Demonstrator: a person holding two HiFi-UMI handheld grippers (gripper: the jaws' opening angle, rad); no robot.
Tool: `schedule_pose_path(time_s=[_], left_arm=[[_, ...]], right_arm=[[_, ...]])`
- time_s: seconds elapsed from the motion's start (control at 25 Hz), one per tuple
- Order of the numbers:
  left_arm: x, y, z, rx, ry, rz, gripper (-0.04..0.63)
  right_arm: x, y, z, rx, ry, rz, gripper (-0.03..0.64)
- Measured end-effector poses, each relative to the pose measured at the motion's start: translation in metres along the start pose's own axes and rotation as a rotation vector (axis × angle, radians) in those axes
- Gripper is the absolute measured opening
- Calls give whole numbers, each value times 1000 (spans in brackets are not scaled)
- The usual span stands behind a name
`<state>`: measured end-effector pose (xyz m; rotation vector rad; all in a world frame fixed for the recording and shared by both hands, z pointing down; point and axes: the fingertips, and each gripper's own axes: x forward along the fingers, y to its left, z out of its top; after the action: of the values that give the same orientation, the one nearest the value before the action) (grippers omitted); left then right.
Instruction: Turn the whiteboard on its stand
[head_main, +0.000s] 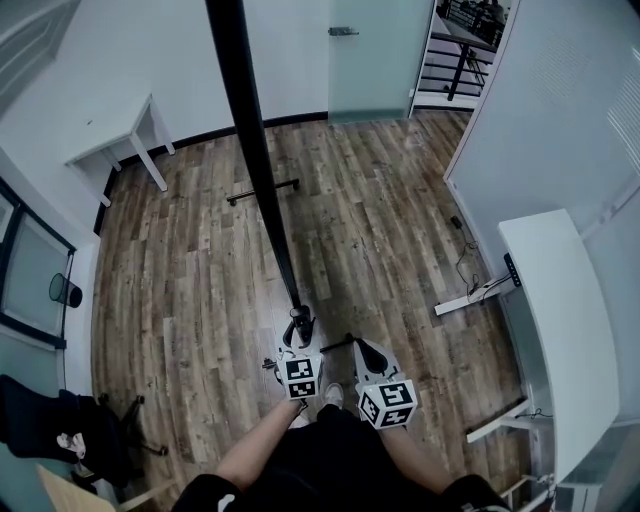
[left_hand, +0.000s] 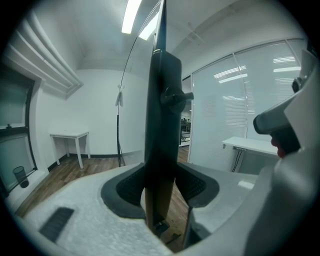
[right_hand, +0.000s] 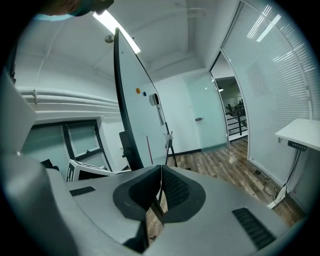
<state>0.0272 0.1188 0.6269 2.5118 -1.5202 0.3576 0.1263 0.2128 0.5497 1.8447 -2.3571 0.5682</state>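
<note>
The whiteboard (head_main: 255, 150) stands edge-on in the head view, a long black line running from the top down to my left gripper (head_main: 300, 328). In the left gripper view its dark upright edge (left_hand: 162, 110), with a knob on its side, fills the gap between the jaws of the left gripper (left_hand: 161, 187), whose pads are shut on it. In the right gripper view the board (right_hand: 132, 115) rises to the left, its white face carrying small magnets. My right gripper (head_main: 366, 352) sits just right of the left one, and its pads (right_hand: 172, 187) meet with nothing between them.
One foot bar of the stand (head_main: 262, 190) lies on the wooden floor. A small white table (head_main: 120, 135) stands at the far left and a long white desk (head_main: 560, 320) at the right, with cables (head_main: 470, 265) below it. A glass door (head_main: 375, 60) is at the back, a bin (head_main: 65, 290) at the left.
</note>
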Motion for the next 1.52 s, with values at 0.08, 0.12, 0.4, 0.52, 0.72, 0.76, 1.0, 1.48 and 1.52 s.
schedule_pose_path(time_s=[0.08, 0.12, 0.4, 0.52, 0.72, 0.76, 1.0, 1.48, 1.52], left_arm=[[-4, 2, -2, -19, 7, 0, 201], [-7, 3, -3, -33, 11, -1, 202], [-29, 10, -14, -43, 20, 8, 204], [-44, 18, -17, -66, 24, 20, 204], [-70, 38, -4, -73, -3, 51, 204], [-76, 42, -2, -76, -7, 57, 202], [-113, 72, 13, -100, -34, 110, 174], [-184, 128, 70, -109, -154, 206, 60], [-189, 131, 76, -106, -163, 212, 55]], right_arm=[[1, 4, -1, -2, 4, 6, 14], [2, 6, 0, -4, 5, 10, 14], [9, 20, -2, -20, 13, 51, 14], [11, 31, -3, -28, 16, 70, 14], [16, 49, -5, -43, 22, 105, 14], [17, 53, -5, -46, 25, 111, 14], [26, 81, -6, -65, 27, 163, 14], [46, 128, -4, -82, 35, 228, 14], [48, 131, -3, -84, 37, 231, 14]])
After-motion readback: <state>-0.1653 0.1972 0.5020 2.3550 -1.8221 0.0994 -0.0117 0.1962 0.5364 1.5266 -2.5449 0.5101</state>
